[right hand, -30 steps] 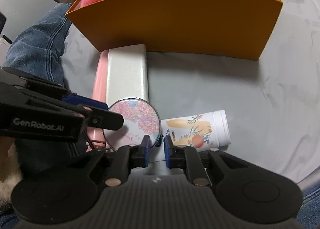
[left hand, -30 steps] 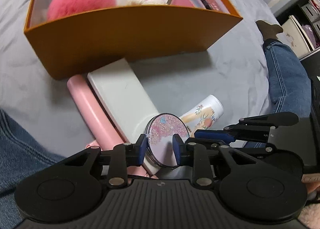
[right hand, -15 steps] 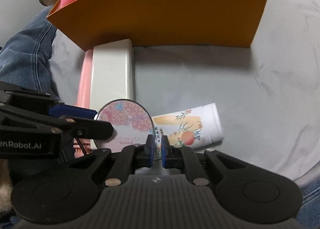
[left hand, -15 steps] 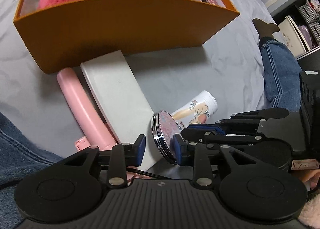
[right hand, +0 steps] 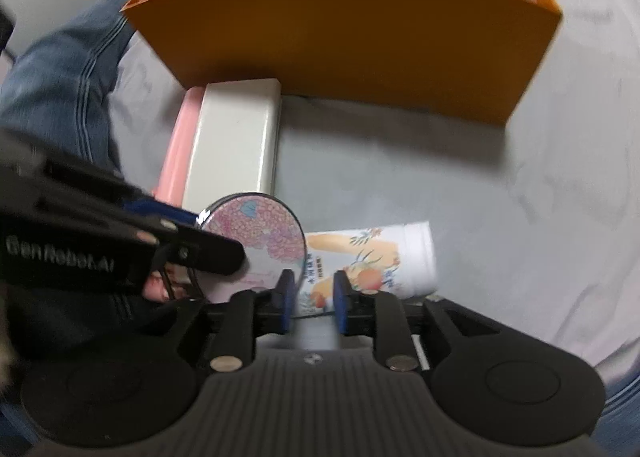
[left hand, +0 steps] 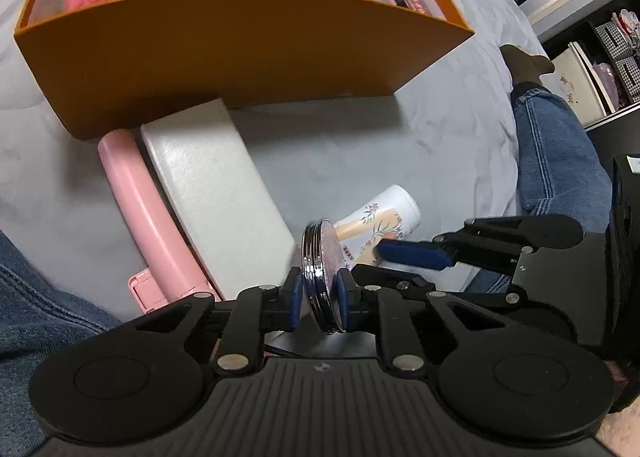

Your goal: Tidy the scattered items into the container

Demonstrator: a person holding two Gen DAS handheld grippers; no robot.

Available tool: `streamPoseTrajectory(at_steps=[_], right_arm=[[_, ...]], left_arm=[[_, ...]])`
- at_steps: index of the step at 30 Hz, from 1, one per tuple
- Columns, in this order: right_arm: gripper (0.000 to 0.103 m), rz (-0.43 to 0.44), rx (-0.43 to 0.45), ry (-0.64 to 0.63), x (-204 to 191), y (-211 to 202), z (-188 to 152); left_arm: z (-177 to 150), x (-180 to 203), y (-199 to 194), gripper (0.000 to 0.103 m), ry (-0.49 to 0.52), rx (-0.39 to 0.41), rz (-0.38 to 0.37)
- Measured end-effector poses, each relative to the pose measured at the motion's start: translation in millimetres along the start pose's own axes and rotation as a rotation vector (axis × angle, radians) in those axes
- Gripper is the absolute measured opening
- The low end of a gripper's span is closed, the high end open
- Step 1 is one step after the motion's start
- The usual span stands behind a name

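On a grey bed sheet (left hand: 352, 153), the left tongs (left hand: 318, 303) are closing on the floral compact (left hand: 320, 277), held on edge near the orange box (left hand: 240, 57). The right tongs (right hand: 310, 301) are opening, empty — the compact should lift clear, high over the near wall.

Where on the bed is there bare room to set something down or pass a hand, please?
The grey bedding is bare between the orange box, the white case and the floral bottle, and to the right of that bottle. It is crowded beside the white case, where the pink case, the round compact and both grippers meet.
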State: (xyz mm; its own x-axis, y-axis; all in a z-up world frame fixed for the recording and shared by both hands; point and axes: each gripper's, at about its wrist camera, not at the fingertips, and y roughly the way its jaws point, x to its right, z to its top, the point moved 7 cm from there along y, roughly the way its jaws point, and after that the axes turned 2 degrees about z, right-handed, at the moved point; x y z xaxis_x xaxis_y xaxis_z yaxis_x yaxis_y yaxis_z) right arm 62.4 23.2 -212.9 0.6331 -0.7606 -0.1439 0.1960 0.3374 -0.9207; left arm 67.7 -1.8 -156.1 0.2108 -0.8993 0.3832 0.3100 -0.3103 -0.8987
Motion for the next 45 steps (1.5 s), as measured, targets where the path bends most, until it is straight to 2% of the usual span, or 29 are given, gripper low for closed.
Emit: streamPoseTrajectory(at_steps=[2, 5, 9, 17, 21, 24, 27, 28, 29, 30, 32, 36, 38, 39, 40, 41, 45], right_arm=[[0.027, -0.026, -0.005, -0.075, -3, -1, -2], [0.03, -0.022, -0.021, -0.147, -9, 1, -8], [0.046, -0.042, -0.03, -0.249, -22, 6, -14], [0.062, -0.154, -0.049, -0.48, -48, 25, -23], [0.069, -0.189, -0.058, -0.53, -51, 35, -25], [0.07, -0.205, -0.06, -0.549, -50, 39, -26], [0.06, -0.229, -0.043, -0.547, -47, 36, -26], [0.048, -0.234, -0.039, -0.542, -45, 34, -26], [0.041, -0.249, -0.033, -0.533, -42, 32, -26], [0.005, -0.282, -0.03, -0.525, -38, 30, -25], [0.001, -0.333, -0.021, -0.504, -27, 25, -25], [0.001, -0.332, 0.005, -0.422, -9, 10, -23], [0.007, -0.312, 0.022, -0.437, -7, 6, -24], [0.014, -0.301, 0.02, -0.465, -9, 7, -25], [0.035, -0.295, 0.01, -0.51, -11, 9, -27], [0.043, -0.295, 0.004, -0.569, -14, 12, -29], [0.046, -0.247, -0.051, -0.772, -21, 25, -41]], left_arm=[[0, 1, -3, 0.019, 0.006, 0.005, 0.001], [1, 3, -10, 0.018, 0.015, 0.012, 0.003], [4, 1, -21, 0.016, 0.023, 0.034, 0.015], [4, -2, -24, 0.016, 0.011, 0.046, 0.018], [5, -6, -25, 0.016, 0.001, 0.052, 0.021], [5, -7, -25, 0.016, -0.004, 0.053, 0.019], [5, -7, -26, 0.016, -0.004, 0.056, 0.017], [5, -7, -26, 0.016, -0.004, 0.058, 0.017], [5, -7, -27, 0.016, -0.004, 0.059, 0.018], [5, -7, -27, 0.016, -0.005, 0.059, 0.017], [6, -8, -26, 0.016, -0.007, 0.059, 0.015], [8, -9, -26, 0.016, -0.017, 0.064, 0.01], [8, -8, -26, 0.016, -0.017, 0.066, 0.011], [9, -8, -26, 0.016, -0.016, 0.068, 0.013], [9, -8, -27, 0.016, -0.015, 0.07, 0.015], [9, -8, -27, 0.016, -0.012, 0.072, 0.019], [9, -9, -29, 0.016, -0.015, 0.074, 0.022]])
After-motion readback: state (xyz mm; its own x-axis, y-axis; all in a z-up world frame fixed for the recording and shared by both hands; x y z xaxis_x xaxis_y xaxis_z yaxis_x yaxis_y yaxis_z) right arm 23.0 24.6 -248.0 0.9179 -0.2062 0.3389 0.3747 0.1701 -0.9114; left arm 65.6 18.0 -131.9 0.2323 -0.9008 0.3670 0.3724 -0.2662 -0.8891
